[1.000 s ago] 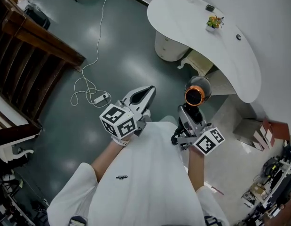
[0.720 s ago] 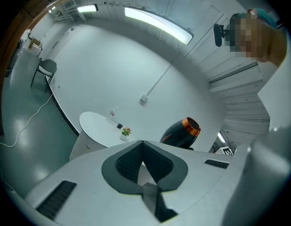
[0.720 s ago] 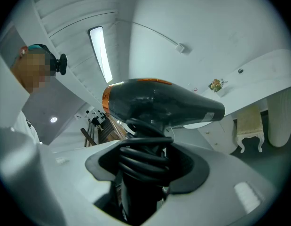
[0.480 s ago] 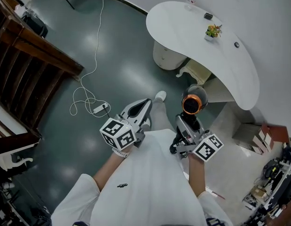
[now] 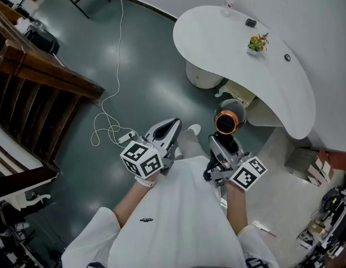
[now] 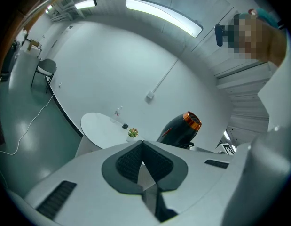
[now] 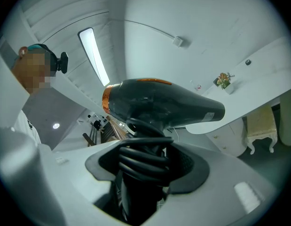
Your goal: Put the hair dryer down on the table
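Hair dryer [image 5: 228, 119] clamped in right claw [image 5: 223, 145], near table [image 5: 217, 38] edge.

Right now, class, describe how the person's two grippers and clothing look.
The left gripper and right gripper are pale grey shells with dark ribbed pads. Each carries a cube of black-and-white square markers. The person wears a white short-sleeved shirt.

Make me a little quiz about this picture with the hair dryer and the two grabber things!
1. Which gripper holds the black hair dryer with the orange ring? A: left gripper. B: right gripper.
2. True or false: the hair dryer already lies on the white curved table.
3. Fill in: the left gripper's jaws are ____, with nothing between them.
Key: 1 B. 2 false. 3 shut.
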{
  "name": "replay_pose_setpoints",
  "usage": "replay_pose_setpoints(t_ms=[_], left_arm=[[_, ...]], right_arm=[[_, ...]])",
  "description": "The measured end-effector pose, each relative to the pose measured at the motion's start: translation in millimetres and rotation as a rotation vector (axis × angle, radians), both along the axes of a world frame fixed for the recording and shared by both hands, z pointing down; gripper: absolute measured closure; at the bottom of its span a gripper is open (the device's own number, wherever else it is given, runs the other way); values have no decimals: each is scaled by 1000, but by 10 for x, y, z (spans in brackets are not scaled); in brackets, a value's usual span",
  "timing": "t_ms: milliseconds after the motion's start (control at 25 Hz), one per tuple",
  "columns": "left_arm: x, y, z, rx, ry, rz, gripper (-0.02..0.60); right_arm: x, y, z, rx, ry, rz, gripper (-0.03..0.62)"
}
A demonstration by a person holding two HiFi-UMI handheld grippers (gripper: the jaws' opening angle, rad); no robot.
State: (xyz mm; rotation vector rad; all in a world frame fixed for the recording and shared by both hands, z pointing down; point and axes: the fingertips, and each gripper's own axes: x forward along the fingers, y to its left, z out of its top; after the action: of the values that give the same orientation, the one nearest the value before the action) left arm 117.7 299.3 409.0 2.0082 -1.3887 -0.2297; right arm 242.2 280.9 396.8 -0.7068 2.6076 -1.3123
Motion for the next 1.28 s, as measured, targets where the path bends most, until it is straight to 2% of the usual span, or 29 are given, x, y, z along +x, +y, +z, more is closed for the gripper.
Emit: replay_pose_setpoints(t_ms=[280, 560, 760, 1000, 1280], left_arm=[[-162, -620, -47, -7, -18, 41, 580], [-429, -1212, -230, 24, -56, 18, 580], [-470, -1586, -286, 47, -54, 8, 580], [-433, -1749, -228, 21, -52, 36, 580], [-475, -1968, -133, -6, -38, 81, 580]], right_arm=[[-121, -589, -17, -7, -19, 44, 310], [-266, -1157, -57, -27, -67, 64, 310], [-348, -1499, -66, -6, -70, 48, 310], [-392, -1670, -106, -10, -78, 51, 310], [-419, -1822, -68, -34, -75, 103, 310]])
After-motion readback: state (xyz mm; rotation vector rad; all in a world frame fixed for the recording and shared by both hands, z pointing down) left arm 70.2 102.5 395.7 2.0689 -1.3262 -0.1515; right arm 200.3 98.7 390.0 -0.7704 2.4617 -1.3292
